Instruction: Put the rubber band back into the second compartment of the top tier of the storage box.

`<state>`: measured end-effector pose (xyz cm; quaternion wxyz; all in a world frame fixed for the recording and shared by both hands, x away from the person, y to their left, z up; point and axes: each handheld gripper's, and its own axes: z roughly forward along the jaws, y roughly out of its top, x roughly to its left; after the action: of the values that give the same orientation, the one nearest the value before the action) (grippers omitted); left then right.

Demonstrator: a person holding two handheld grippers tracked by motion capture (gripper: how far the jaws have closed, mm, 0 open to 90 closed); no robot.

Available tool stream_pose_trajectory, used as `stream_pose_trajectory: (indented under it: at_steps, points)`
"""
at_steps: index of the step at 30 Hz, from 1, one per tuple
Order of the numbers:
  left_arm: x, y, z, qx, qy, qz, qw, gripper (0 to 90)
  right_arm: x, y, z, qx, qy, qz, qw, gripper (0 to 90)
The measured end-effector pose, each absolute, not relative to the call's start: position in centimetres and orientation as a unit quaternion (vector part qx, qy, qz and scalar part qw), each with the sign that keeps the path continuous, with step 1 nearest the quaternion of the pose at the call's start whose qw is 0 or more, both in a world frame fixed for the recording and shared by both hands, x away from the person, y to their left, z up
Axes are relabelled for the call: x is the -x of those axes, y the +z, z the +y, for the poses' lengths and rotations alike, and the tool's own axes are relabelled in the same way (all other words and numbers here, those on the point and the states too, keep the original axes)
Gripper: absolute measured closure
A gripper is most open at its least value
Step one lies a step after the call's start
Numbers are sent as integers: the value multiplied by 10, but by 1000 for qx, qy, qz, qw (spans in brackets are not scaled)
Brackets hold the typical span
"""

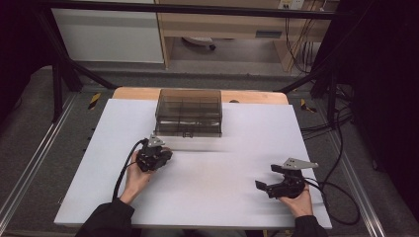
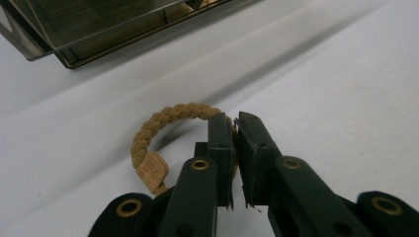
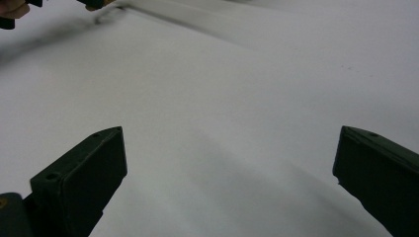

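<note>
The left gripper point(image 2: 236, 123) is clamped narrow on the bracelet point(image 2: 168, 118), a tan braided loop with a small tag, pinching the cord at about 3 o'clock on the ring. The rest of the loop hangs out toward 9 o'clock from the jaws, its tag low near 7 o'clock, and whether it rests on the white table point(image 2: 321, 89) or hangs just above it, I cannot tell. The smoky clear box point(image 1: 188, 112) lies just beyond, toward 12 o'clock from this gripper in the high view, near but apart, with its long axis running 9 to 3 and its lid down as far as I can judge. The right gripper point(image 1: 271, 178) stands wide and empty, well off toward 4 o'clock. I judge the left hand point(image 1: 134, 177) the nearer one for carrying the bracelet on to the box.
</note>
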<state>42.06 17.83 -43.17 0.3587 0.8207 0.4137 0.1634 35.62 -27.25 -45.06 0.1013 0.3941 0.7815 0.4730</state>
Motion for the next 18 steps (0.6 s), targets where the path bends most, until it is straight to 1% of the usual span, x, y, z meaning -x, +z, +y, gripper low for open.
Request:
stream_pose_trajectory:
  at_steps: [18]
  points:
    - [-411,-422,179,-818,160,408,372,833,-356,-451,-273,-393,473,782,102,8]
